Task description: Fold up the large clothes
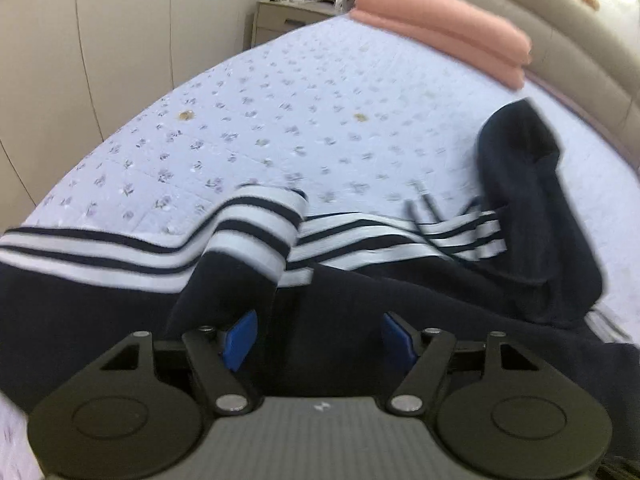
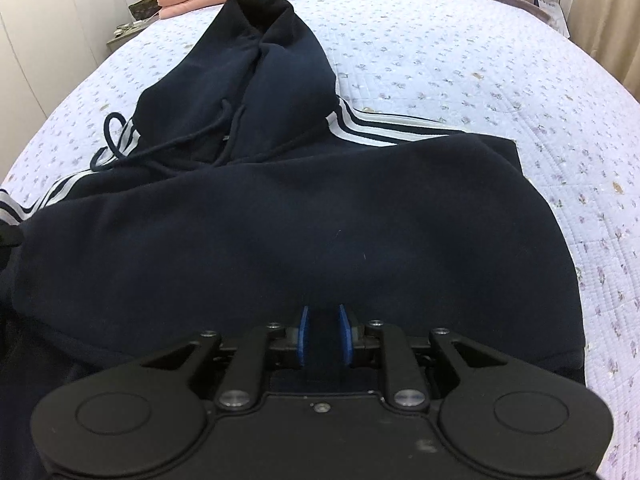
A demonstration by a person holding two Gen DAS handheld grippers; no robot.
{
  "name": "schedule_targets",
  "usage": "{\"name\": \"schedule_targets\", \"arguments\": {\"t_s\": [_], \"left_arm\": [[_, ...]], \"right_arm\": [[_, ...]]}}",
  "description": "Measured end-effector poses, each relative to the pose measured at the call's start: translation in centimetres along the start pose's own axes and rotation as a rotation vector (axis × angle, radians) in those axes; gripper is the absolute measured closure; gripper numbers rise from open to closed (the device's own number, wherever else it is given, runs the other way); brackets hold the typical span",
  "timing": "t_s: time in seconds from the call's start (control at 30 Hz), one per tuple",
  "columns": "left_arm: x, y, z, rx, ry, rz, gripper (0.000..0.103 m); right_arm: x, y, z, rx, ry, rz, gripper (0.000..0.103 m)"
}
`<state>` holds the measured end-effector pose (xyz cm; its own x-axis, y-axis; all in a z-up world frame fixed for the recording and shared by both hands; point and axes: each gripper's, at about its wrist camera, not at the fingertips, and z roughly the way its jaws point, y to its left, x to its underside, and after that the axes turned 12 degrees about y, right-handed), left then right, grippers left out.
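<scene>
A dark navy hoodie (image 2: pixel 280 216) with white sleeve stripes lies on the bed, its hood (image 2: pixel 268 48) pointing toward the headboard. It also shows in the left wrist view (image 1: pixel 360 300), with a striped cuff (image 1: pixel 256 232) folded up over it. My left gripper (image 1: pixel 320 336) is open, its blue pads (image 1: pixel 242 336) wide apart over the navy cloth. My right gripper (image 2: pixel 323 336) has its blue pads (image 2: pixel 303 336) close together with a fold of the hoodie between them.
The bed has a lilac flowered quilt (image 1: pixel 280 112). Folded pink blankets (image 1: pixel 444 28) lie by the padded headboard (image 1: pixel 560 20). A nightstand (image 1: pixel 288 16) and wardrobe doors (image 1: pixel 80 60) stand to the left. A bag (image 2: pixel 554 4) hangs at the far right.
</scene>
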<state>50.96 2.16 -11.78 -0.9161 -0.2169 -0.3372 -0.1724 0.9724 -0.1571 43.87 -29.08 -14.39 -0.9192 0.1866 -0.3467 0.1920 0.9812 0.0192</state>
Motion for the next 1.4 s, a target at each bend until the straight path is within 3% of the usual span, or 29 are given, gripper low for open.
{"name": "schedule_targets", "arguments": {"t_s": [0.07,0.13,0.2,0.23,0.27,0.37,0.53,0.57,0.7,0.77,0.87,0.93,1.07,1.13,1.23,1.3,1.33,1.4], "left_arm": [[-1.1,1.0,1.9,0.037,0.076,0.006,0.031],[-1.1,1.8,1.6,0.090,0.051,0.010,0.034],[-0.7,1.8,1.1,0.108,0.027,0.049,0.058],[-0.5,1.6,1.2,0.109,0.024,0.073,0.080],[-0.4,1.4,1.3,0.125,0.028,0.093,0.088],[-0.3,0.6,0.9,0.136,0.004,0.146,0.093],[-1.0,1.8,-0.8,0.168,-0.057,0.103,0.096],[-1.0,2.2,-1.2,0.165,-0.077,0.085,0.102],[-1.2,3.1,-1.7,0.064,-0.119,0.091,0.103],[-1.4,3.3,-0.8,0.089,-0.049,0.112,0.103],[-0.9,2.0,-2.7,0.161,-0.114,0.185,0.097],[-0.4,-0.1,-4.1,0.209,-0.140,0.270,0.096],[0.9,-4.0,-2.4,0.247,-0.071,0.391,0.097],[1.4,-4.8,-0.2,0.241,0.006,0.380,0.098],[2.4,-5.1,2.8,0.171,0.104,0.345,0.100],[2.7,-4.6,2.6,0.190,0.085,0.327,0.100],[2.8,-4.4,2.3,0.200,0.086,0.323,0.100],[2.9,-3.7,1.3,0.225,0.076,0.315,0.099]], "right_arm": [[0.0,0.1,0.2,0.001,-0.001,0.002,0.080],[0.1,0.1,0.3,0.004,-0.005,0.003,0.080],[0.3,0.3,0.3,0.015,-0.015,-0.002,0.080],[0.4,0.4,0.2,0.021,-0.020,-0.007,0.080],[0.4,0.6,0.2,0.028,-0.025,-0.011,0.078],[0.4,1.0,0.1,0.034,-0.031,-0.012,0.078],[0.2,1.5,-0.3,0.025,-0.031,-0.002,0.078],[0.0,1.6,-0.6,0.020,-0.038,0.001,0.078],[-0.4,2.2,-1.7,0.014,-0.078,-0.012,0.078],[-0.6,2.6,-1.4,0.011,-0.070,-0.029,0.078],[-0.8,2.7,-0.4,0.022,-0.024,-0.026,0.078],[-1.0,2.4,-1.2,0.011,-0.061,-0.012,0.078],[-1.6,1.7,-3.5,0.095,-0.196,0.030,0.082],[-2.2,1.1,-3.8,0.117,-0.222,0.064,0.082],[-2.7,0.1,-2.0,0.122,-0.168,0.110,0.082],[-2.8,-0.3,0.1,0.101,-0.078,0.130,0.082],[-2.9,-0.5,1.6,0.074,0.009,0.128,0.081],[-2.8,0.2,2.2,0.099,0.014,0.050,0.081]]}}
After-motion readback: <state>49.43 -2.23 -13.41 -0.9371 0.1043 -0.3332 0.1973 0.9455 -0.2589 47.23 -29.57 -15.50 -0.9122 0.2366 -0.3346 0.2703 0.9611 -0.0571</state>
